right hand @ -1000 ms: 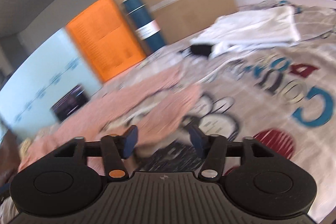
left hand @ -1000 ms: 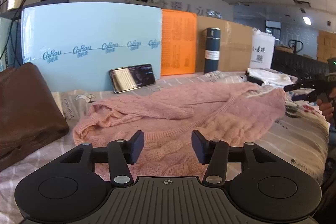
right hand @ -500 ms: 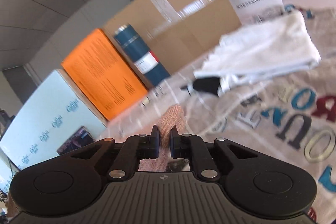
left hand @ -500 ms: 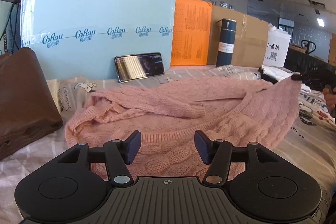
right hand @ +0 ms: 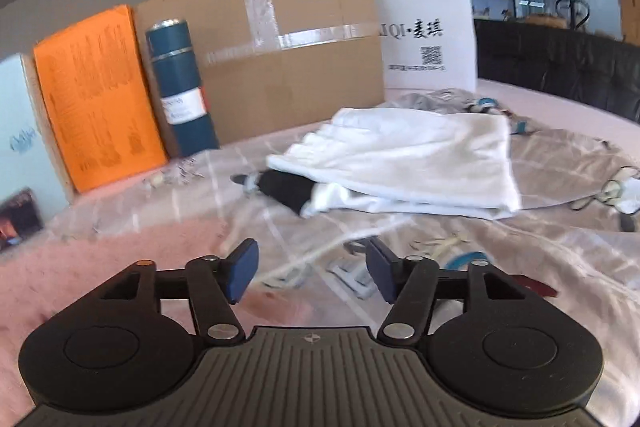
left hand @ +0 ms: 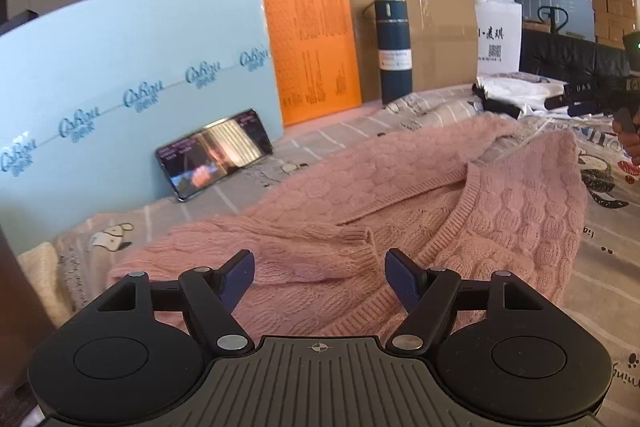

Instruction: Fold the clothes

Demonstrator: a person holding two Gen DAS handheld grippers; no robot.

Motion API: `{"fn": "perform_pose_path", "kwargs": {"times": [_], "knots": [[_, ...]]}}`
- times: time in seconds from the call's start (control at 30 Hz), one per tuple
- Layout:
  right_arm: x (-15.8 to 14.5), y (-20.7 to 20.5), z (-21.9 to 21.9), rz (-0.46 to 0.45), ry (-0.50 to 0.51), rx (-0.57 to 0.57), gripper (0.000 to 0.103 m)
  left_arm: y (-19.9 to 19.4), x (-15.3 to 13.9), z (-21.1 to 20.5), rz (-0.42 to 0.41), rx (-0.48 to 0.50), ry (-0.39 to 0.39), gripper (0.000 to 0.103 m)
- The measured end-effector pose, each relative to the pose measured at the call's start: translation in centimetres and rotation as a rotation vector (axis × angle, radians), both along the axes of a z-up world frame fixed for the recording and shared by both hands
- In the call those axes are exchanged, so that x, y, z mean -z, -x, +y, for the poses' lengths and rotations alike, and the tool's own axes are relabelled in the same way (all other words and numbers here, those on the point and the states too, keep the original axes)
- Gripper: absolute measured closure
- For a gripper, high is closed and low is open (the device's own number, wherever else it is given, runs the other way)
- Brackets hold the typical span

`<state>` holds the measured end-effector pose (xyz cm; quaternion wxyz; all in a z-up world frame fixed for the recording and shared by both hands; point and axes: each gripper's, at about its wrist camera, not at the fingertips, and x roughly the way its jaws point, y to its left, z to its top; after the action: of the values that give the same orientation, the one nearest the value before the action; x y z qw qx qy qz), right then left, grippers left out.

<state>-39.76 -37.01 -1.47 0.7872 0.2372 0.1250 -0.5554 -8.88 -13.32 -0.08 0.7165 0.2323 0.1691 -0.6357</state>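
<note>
Both tools are wide and empty. The pink sweater (left hand: 400, 227) lies on the bed, its cuff at twelve o'clock of your left tool (left hand: 319, 279); pinch it squarely while your right tool (right hand: 307, 269) waits.

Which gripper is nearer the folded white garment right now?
Right. The right gripper hangs open over the printed bedsheet, with the white garment just ahead. The left gripper, also open, is over the pink sweater, far from it.
</note>
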Motion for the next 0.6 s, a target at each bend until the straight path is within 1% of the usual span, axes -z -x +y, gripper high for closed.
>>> {"fn": "perform_pose_path", "kwargs": {"times": [0.03, 0.07, 0.1, 0.13, 0.17, 0.23, 0.3, 0.37, 0.47, 0.53, 0.6], "knots": [[-0.3, -0.2, -0.4, -0.029, -0.01, -0.018, 0.038, 0.0, 0.3, -1.0, 0.012, 0.012, -0.025, 0.03], [-0.4, -0.6, -0.7, -0.044, -0.021, -0.039, 0.036, -0.2, 0.7, -1.7, 0.031, 0.022, -0.052, 0.037], [-0.6, -1.3, -1.1, -0.05, -0.032, -0.056, 0.035, -0.4, 1.1, -2.4, 0.053, 0.033, -0.072, 0.051], [-0.6, -1.9, -1.4, -0.052, -0.043, -0.067, 0.035, -0.7, 1.4, -3.0, 0.074, 0.034, -0.093, 0.075], [-0.6, -2.5, -1.6, -0.05, -0.053, -0.076, 0.035, -1.0, 1.6, -3.2, 0.09, 0.03, -0.095, 0.081], [-0.4, -3.7, -2.0, -0.042, -0.061, -0.103, 0.035, -1.7, 1.5, -3.4, 0.12, 0.013, -0.07, 0.088], [-0.2, -4.7, -2.3, -0.047, -0.059, -0.129, 0.035, -2.3, 0.6, -3.5, 0.139, -0.008, -0.014, 0.088], [0.0, -5.4, -2.7, -0.072, -0.057, -0.148, 0.035, -2.5, -0.6, -4.0, 0.152, -0.021, 0.049, 0.088], [0.4, -5.9, -2.9, -0.131, -0.063, -0.18, 0.035, -2.3, -1.7, -5.6, 0.151, -0.022, 0.1, 0.088], [0.6, -5.7, -2.8, -0.141, -0.064, -0.194, 0.035, -2.0, -1.4, -7.2, 0.154, 0.004, 0.075, 0.088], [0.9, -5.5, -2.6, -0.139, -0.053, -0.2, 0.035, -1.5, -0.4, -8.6, 0.145, 0.034, 0.004, 0.086]]}}
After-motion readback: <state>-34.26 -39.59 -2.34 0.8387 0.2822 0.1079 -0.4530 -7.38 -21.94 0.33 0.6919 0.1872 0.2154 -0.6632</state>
